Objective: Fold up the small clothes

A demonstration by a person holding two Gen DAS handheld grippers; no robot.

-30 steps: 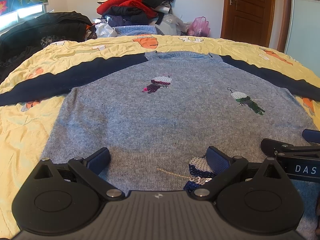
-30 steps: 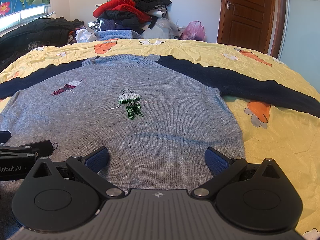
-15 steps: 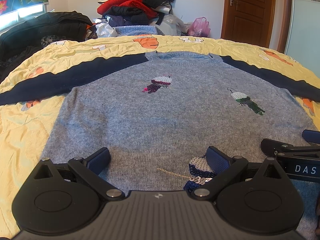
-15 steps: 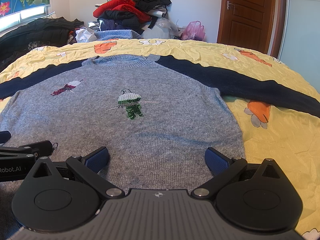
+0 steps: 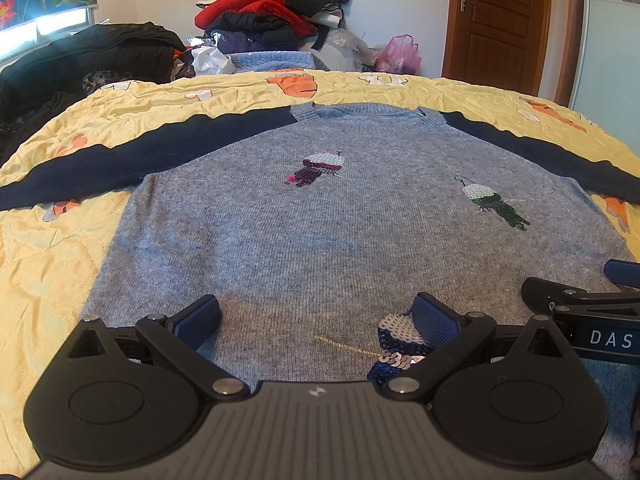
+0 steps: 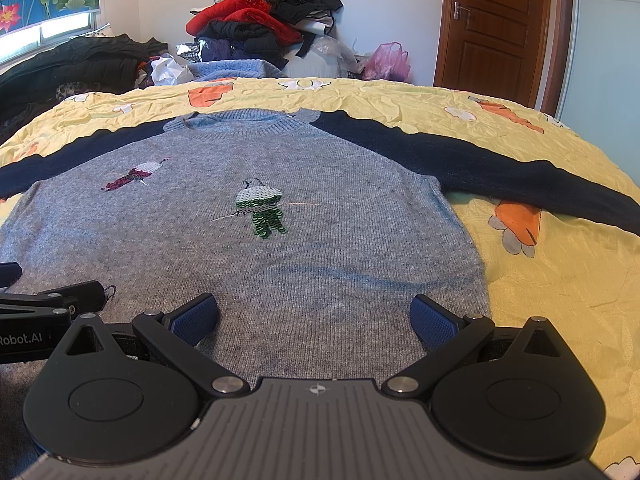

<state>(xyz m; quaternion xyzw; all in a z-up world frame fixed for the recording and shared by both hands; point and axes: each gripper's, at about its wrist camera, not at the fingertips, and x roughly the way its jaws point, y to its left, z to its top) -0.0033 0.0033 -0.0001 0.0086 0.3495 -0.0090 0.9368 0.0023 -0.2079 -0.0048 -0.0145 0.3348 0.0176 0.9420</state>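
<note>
A grey knit sweater point(image 5: 320, 232) with navy sleeves and sequin birds lies flat, front up, on the yellow bedspread point(image 5: 48, 280); it also shows in the right wrist view point(image 6: 320, 248). My left gripper point(image 5: 316, 320) is open and empty over the sweater's hem, left of centre. My right gripper point(image 6: 314, 320) is open and empty over the hem near the sweater's right edge. The right gripper's finger point(image 5: 560, 296) shows at the right of the left wrist view. The left gripper's finger point(image 6: 72, 296) shows at the left of the right wrist view.
A pile of red and dark clothes point(image 5: 272, 16) sits beyond the bed's far edge. Black garments point(image 5: 88, 60) lie at the far left. A pink bag point(image 5: 400, 54) stands near a brown door point(image 5: 496, 20). Both sleeves stretch out sideways.
</note>
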